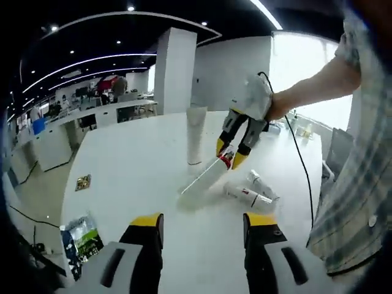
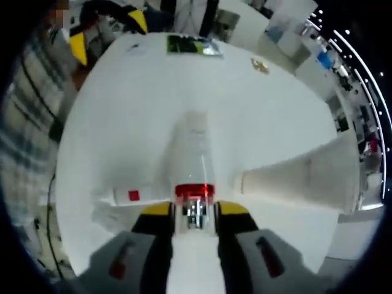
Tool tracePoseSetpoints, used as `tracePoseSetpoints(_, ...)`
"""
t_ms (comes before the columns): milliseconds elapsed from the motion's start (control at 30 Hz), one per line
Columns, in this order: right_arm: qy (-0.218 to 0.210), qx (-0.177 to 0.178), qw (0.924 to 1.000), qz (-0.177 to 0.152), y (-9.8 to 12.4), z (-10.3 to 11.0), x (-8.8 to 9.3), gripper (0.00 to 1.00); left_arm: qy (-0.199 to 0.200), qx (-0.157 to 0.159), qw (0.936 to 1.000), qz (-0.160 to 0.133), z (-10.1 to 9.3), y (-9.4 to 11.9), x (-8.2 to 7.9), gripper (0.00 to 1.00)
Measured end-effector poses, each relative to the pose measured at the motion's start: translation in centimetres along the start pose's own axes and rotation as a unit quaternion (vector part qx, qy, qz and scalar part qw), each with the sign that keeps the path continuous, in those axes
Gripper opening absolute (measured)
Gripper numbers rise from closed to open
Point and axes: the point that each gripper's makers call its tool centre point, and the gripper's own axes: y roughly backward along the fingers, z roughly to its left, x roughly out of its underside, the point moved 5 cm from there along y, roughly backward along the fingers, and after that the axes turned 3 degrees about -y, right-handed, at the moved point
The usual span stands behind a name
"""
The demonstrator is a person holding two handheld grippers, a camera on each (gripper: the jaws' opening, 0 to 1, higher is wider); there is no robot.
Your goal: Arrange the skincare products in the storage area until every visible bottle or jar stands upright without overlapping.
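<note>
Right tool (image 1: 232,158) clamped on red-capped tube (image 1: 205,176), tilted near upright tube (image 1: 195,135); swing could topple it. Left tool (image 1: 202,229) open, empty.

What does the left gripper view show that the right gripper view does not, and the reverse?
Left gripper view: the open left gripper, a person's bare forearm carrying the right gripper, and a white pillar. Right gripper view: a red square label on a small white bottle lying flat. Both: the round white table, the tilted white tube with a red band clamped by the right gripper, the tall white tube standing upright, the green packet.
</note>
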Motion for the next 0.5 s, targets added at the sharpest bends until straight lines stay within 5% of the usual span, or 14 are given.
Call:
tracePoseSetpoints(133,0.005,0.005,1.0,0.005,0.5,0.5,-0.6,0.24,-0.054,0.035,0.9979,0.006,-0.7,-3.2,-1.5,0.55)
tracePoseSetpoints(267,0.012,0.01,0.9998,0.009,1.0,0.8,-1.3,0.24,-0.146,0.044,0.9872,0.047,-0.6,-6.2,-1.7,0.55)
tracePoseSetpoints(500,0.036,0.017,0.9991,0.017,1.7,1.9,-2.6,0.24,-0.2,0.091,0.9742,0.051,-1.9,-10.1,-2.2,0.46)
